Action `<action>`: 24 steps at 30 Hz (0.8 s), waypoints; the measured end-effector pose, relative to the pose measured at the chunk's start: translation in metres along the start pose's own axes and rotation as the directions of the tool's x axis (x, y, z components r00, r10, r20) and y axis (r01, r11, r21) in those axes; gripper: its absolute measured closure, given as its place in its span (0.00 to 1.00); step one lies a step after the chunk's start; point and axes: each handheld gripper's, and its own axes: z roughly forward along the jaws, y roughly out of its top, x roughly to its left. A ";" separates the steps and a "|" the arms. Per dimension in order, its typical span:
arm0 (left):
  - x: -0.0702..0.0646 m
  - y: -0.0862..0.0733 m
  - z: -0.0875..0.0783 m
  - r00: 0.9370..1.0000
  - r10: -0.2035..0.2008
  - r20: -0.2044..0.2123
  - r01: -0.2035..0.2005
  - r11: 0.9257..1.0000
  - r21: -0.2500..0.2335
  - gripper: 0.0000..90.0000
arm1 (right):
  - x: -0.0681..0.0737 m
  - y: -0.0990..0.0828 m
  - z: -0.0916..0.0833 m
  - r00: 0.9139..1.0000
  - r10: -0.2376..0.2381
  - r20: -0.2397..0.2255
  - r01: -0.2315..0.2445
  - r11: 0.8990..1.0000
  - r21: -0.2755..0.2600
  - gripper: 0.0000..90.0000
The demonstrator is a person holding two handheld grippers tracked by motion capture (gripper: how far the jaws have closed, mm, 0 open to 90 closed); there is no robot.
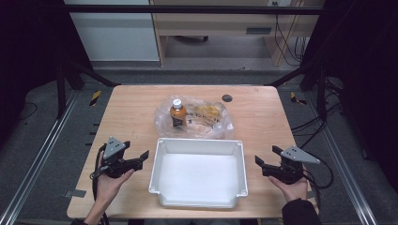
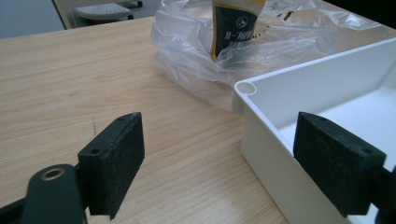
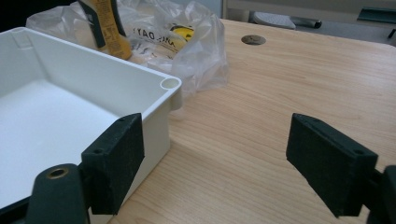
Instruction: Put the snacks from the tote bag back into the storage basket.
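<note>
The white bin (image 1: 199, 172) is set on the bench (image 1: 126, 112). The left tool (image 1: 141, 158) is held just left of the bin, jaws apart and empty; the right tool (image 1: 261, 165) just right of it, likewise apart. Directly behind the bin, a bottle (image 1: 177, 113) is seen inside a clear plastic bag (image 1: 211, 119).

Wooden table (image 1: 126, 112): white bin (image 1: 197, 199), plastic bag (image 1: 211, 126) behind, touching.

table (image 1: 136, 112) evenly lit | surroundings dark | tray (image 1: 197, 168) glaring white
</note>
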 end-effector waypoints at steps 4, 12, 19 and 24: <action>0.000 0.003 0.000 1.000 -0.002 0.004 0.002 1.000 -0.006 0.19 | 0.001 0.002 -0.001 1.000 -0.011 0.000 0.011 1.000 -0.003 0.24; -0.004 0.012 0.007 1.000 0.011 0.013 -0.011 1.000 -0.006 0.20 | 0.001 0.002 -0.001 1.000 -0.002 0.001 0.002 1.000 -0.009 0.25; -0.007 0.021 0.014 1.000 0.021 0.022 -0.020 1.000 -0.012 0.20 | 0.000 0.001 0.000 1.000 0.012 0.010 -0.012 1.000 -0.003 0.25; -0.009 0.026 0.018 0.999 0.029 0.026 -0.029 0.999 -0.016 0.20 | 0.000 0.001 0.000 1.000 0.012 0.010 -0.012 1.000 0.000 0.25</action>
